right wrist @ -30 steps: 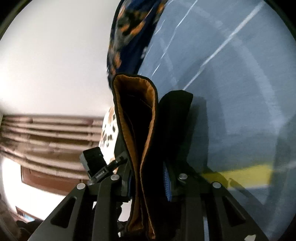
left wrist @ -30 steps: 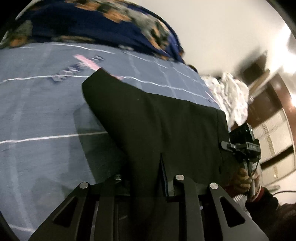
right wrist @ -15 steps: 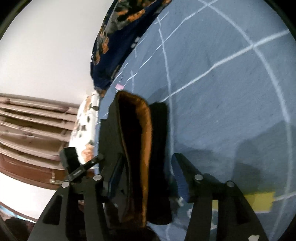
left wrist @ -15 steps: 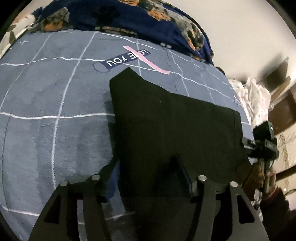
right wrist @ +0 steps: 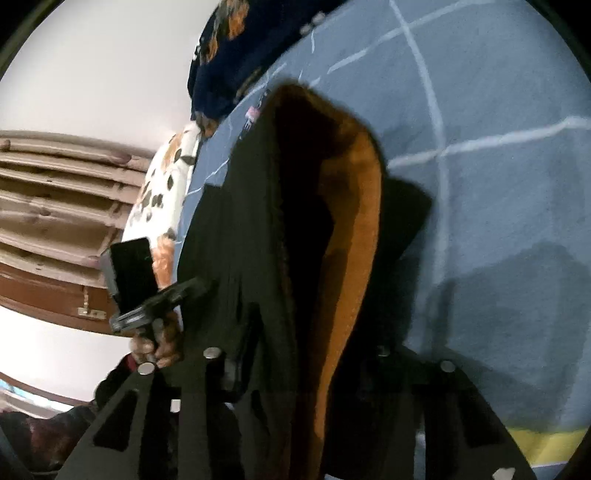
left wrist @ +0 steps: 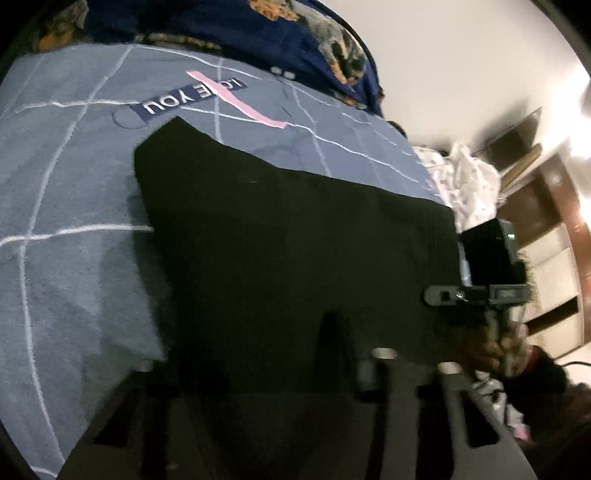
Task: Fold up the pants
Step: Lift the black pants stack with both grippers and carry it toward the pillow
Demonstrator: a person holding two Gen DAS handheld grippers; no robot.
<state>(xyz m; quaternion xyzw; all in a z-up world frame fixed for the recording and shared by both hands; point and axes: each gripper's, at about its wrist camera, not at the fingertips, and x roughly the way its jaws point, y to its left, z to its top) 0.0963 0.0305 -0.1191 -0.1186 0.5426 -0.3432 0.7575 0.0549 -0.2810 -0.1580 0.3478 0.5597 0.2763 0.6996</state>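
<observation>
Black pants [left wrist: 295, 251] hide the left gripper's [left wrist: 255, 354] fingertips. The right gripper's [right wrist: 306, 354] fingertips are buried in the cloth too. Both views are motion-blurred.

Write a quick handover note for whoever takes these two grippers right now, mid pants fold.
Left gripper: jaws closing with the near edge of the black pants between them.
Right gripper: jaws closing too, around the waistband end, where the orange-brown lining shows.
Pants: lying folded over on the blue-grey bedspread, below the "LOVE YOU" patch; a dark patterned blanket is bunched at the far end of the bed.
Done: at least one fold, judging by the doubled layers.
Left: probably grip both ends, fold again and flatten.
</observation>
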